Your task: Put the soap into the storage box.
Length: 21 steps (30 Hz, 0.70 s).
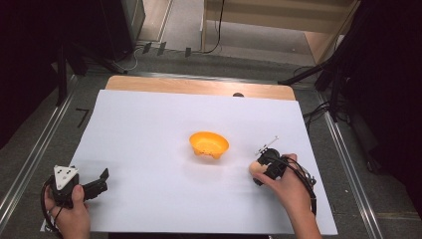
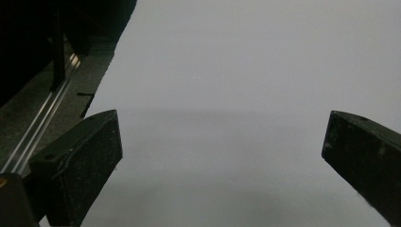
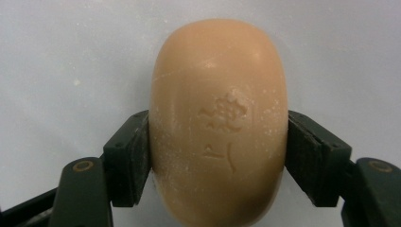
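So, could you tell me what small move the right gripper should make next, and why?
Probably lift the soap straight up off the white sheet. The right gripper has both pads against the bar's sides, so the grip looks set, and the orange bowl sits open up and to its left in the high view, a likely destination.

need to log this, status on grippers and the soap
Right gripper shut on soap bar, low over the white sheet. Left gripper open, empty, at near left. Orange bowl mid-table; nothing lies between it and the soap.
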Each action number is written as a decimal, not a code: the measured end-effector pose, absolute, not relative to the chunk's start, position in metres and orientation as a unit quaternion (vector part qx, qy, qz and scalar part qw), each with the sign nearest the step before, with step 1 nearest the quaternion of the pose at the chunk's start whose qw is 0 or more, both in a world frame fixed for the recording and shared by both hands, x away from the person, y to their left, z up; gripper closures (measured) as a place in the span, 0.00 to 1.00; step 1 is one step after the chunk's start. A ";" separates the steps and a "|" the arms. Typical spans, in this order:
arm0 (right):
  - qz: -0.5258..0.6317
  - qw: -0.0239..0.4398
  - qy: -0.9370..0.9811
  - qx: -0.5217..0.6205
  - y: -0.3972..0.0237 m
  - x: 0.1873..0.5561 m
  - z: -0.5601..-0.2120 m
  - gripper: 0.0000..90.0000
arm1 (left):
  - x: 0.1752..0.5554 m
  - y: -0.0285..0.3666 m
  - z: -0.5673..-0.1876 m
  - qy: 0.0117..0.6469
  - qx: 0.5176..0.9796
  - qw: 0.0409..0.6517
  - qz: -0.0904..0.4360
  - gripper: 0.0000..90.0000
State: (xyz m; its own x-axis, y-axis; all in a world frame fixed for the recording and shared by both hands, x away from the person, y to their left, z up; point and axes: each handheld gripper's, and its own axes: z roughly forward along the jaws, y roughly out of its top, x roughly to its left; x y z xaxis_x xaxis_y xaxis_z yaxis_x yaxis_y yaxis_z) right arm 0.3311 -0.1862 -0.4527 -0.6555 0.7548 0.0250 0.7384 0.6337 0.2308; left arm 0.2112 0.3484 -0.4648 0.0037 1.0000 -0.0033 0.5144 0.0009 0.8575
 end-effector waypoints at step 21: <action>0.162 0.045 0.905 0.391 -0.197 0.328 -0.444 0.37 | 0.213 0.349 -0.465 0.629 0.610 0.340 0.344 0.00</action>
State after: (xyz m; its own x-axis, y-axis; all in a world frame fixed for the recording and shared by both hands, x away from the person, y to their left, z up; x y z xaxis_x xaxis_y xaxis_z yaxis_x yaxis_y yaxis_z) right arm 0.3281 -0.1969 -0.4438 -0.6903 0.7221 0.0456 0.6932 0.6419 0.3279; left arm 0.2134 0.3490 -0.4650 -0.0262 0.9996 -0.0080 0.5331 0.0207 0.8458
